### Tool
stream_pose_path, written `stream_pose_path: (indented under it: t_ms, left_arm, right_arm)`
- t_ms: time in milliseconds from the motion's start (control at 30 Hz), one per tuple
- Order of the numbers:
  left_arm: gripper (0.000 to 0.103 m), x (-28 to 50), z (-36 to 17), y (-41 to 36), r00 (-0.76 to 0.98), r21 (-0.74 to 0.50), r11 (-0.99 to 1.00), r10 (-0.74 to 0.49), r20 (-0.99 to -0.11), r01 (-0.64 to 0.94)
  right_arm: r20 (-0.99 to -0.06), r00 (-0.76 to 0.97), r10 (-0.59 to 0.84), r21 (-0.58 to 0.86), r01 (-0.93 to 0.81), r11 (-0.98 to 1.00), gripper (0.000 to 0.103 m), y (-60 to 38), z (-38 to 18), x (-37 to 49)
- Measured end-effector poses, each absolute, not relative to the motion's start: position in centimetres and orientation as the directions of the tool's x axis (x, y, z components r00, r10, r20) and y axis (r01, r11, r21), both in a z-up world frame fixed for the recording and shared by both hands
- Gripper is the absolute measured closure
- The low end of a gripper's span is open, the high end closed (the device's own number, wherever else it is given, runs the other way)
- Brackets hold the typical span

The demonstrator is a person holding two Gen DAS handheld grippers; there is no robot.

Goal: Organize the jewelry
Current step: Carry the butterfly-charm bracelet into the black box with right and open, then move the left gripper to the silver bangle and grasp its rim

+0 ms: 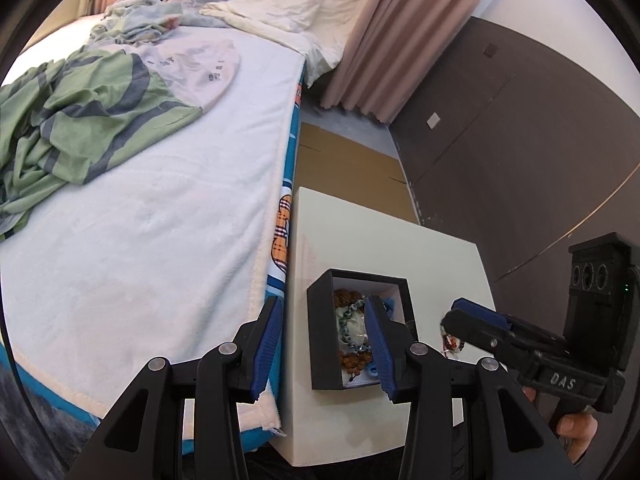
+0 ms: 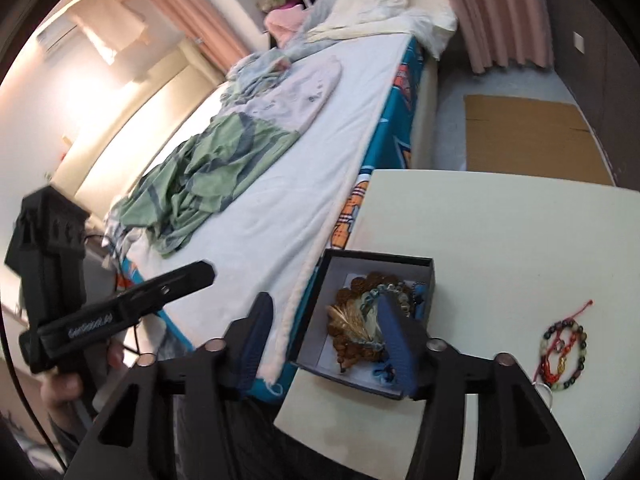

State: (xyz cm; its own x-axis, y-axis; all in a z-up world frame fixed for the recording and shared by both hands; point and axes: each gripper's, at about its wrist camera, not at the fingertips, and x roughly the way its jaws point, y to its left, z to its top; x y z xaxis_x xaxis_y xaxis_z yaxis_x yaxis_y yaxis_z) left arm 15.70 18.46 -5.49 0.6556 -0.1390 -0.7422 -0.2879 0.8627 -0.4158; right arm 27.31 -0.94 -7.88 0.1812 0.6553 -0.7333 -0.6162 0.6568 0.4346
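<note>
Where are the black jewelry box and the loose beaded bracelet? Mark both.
black jewelry box (image 2: 334, 288): right wrist view, on its left wall.
loose beaded bracelet (image 2: 581, 364): right wrist view, on the beads of its right arc.

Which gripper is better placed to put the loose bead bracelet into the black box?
Probably the right gripper: it hovers open by the bead bracelet on the table. The left gripper sits over the black box's bedside edge.

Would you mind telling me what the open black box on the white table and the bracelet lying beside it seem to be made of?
The open black square box looks like matte rigid cardboard: thin straight walls, a pale lining, no shine. The multicoloured beaded bracelet with red cord looks like polished stone or glass beads, round and glossy, strung with knotted red thread; which of the two is unclear. The white table has a smooth satin top, possibly laminate.
</note>
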Motion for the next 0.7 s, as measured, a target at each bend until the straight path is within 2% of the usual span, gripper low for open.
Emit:
stream_pose_path:
  t_ms: [167, 700]
  left_arm:
    - [0.059, 15.7, -5.2, 18.2, 0.671, -0.424, 0.869, -0.156, -0.725, -0.256]
    - [0.059, 18.4, -5.2, 12.0, 0.633, -0.391, 0.911, -0.228, -0.74, -0.129]
  right_arm:
    - [-0.747, 0.201, 0.633, 0.422, -0.593, 0.686, 0.042, -2.6, -8.1, 27.1]
    - [-0.762, 0.326, 0.56, 0.406, -0.433, 0.805, 0.04, -12.7, -8.5, 27.3]
